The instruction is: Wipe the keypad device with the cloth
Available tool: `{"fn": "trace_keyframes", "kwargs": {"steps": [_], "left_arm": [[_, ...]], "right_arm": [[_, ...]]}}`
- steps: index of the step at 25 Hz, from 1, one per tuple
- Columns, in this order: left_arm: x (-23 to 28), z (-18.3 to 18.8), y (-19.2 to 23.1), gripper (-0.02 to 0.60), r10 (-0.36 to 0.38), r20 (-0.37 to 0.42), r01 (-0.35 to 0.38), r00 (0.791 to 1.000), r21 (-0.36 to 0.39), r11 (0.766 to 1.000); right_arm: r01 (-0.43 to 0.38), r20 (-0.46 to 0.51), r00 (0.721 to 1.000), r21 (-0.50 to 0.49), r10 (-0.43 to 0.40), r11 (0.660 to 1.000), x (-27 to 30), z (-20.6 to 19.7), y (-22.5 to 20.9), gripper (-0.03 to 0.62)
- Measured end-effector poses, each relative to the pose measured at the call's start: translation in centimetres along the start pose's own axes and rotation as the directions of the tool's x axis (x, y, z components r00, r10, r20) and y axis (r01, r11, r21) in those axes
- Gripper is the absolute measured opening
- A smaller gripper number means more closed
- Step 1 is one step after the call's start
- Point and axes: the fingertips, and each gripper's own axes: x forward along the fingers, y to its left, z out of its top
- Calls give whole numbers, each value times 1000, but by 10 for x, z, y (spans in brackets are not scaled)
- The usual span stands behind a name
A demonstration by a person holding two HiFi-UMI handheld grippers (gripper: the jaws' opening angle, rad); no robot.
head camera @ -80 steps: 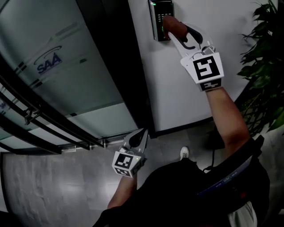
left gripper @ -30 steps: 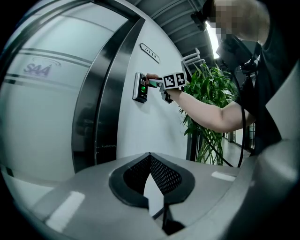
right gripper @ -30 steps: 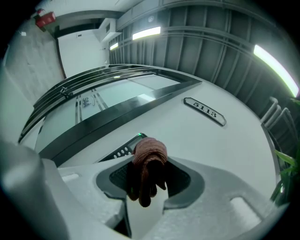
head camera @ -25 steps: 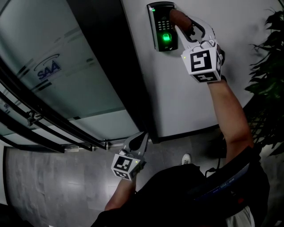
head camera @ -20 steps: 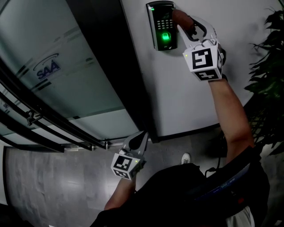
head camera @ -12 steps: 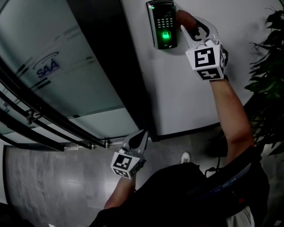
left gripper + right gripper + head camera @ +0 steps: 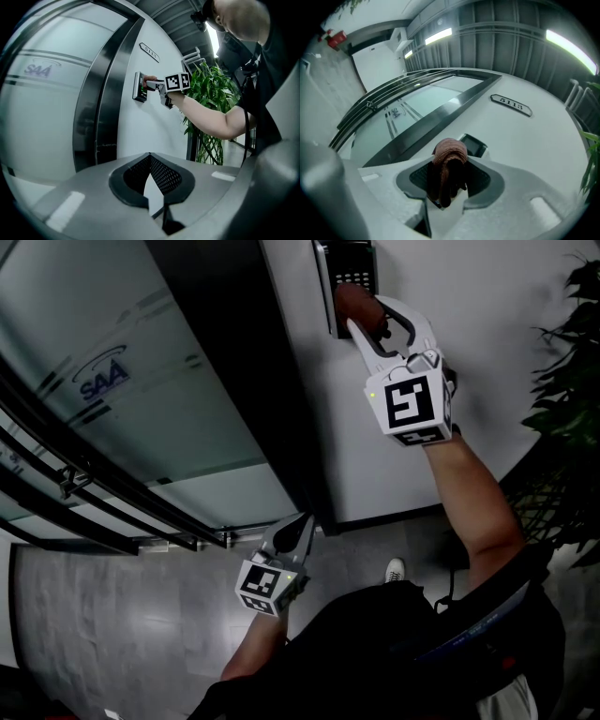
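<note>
Keypad [image 7: 352,262] sits on the white wall [image 7: 450,277] straight ahead of the right tool's [image 7: 366,317] tips. Its lower part is covered by the cloth [image 7: 357,304], and its key rows show just beyond the wad.

The right tool is clamped on the cloth. In the right gripper view the tool [image 7: 449,181] has its jaws closed on a reddish-brown bundle [image 7: 449,160] that bulges out past the tips. The keypad [image 7: 475,145] shows as a dark box directly behind that bundle. From the head view the cloth looks pressed against the device face, though the contact itself is hidden by the wad. Further along the wall from this tool hangs a small number plate [image 7: 511,105]. To its left run a dark frame [image 7: 253,381] and frosted glass [image 7: 122,381] with a logo.

The left tool [image 7: 301,525] hangs low, well apart from the keypad, with its tips toward the foot of the frame, above the grey floor [image 7: 112,624]. In the left gripper view the tool [image 7: 151,163] has its mesh pads meeting at the tips with nothing between them. Far ahead of it are the keypad [image 7: 139,87], the cloth [image 7: 151,78] and the person's raised forearm [image 7: 206,112]. A leafy plant [image 7: 567,352] stands to the right of the right tool, and a white shoe [image 7: 390,567] shows on the floor below it.
</note>
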Motion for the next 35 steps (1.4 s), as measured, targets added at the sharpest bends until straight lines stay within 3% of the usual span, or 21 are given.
{"fn": "trace_keyframes", "kwargs": {"steps": [6,11,15,35], "left_arm": [[-5,0,0,17,6,-2,-6,1000,-5,1000],[-7,-2,1,17,18,-3,-18,1000,-10,1000],[-8,-2,4,17,27,-3,-27,1000,-12,1000],[3,-1,-4,17,-3,-1,3,1000,-7,1000]], "right_arm": [[-68,-15,998,30,68,997,11,-3,43,147],[-58,-50,997,6,59,998,24,-15,51,147],[-41,-70,997,-59,37,997,26,-21,48,147],[4,-86,996,-64,-10,998,11,-37,12,147]]}}
